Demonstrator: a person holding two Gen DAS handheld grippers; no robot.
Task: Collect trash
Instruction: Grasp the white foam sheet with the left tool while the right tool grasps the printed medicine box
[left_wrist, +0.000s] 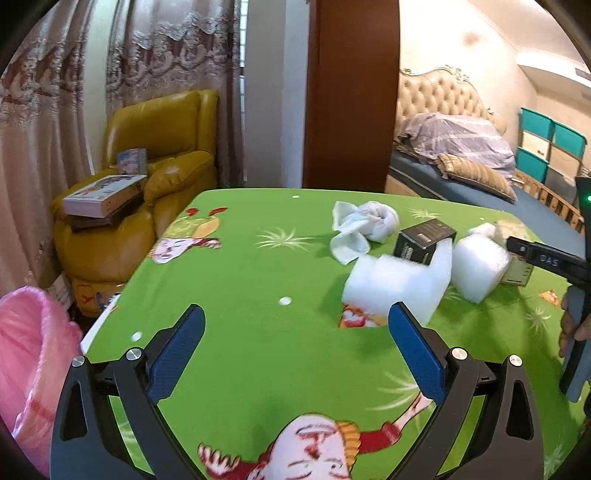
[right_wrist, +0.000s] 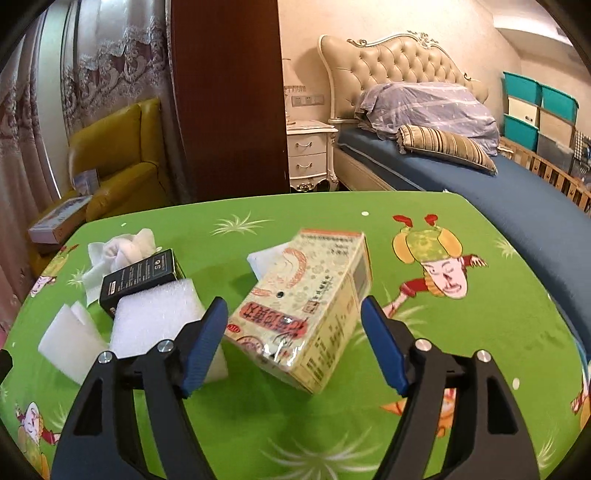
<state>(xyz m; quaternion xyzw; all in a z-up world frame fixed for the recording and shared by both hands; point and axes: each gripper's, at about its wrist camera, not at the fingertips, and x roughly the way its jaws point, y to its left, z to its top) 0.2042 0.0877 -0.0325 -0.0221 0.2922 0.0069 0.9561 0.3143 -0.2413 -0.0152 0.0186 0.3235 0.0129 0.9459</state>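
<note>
The cream printed carton (right_wrist: 306, 306) lies on the green cartoon-print counter (right_wrist: 480, 332), tilted up on one lower edge, its long axis running from near-left to far-right, away from the right wrist camera. The right tongs (right_wrist: 291, 321) straddle its near end with both blue pads apart and clear of it. To its left sit white foam blocks (right_wrist: 155, 317), a black box (right_wrist: 142, 278) and crumpled tissue (right_wrist: 125, 247). The left tongs (left_wrist: 295, 332) stand apart over bare cloth, a pink-lined bin (left_wrist: 29, 362) beside them.

Both wrist cameras look down, tilted, across the green table (left_wrist: 258, 258) toward the bed (right_wrist: 498, 192); both show the black box (left_wrist: 424, 236).
</note>
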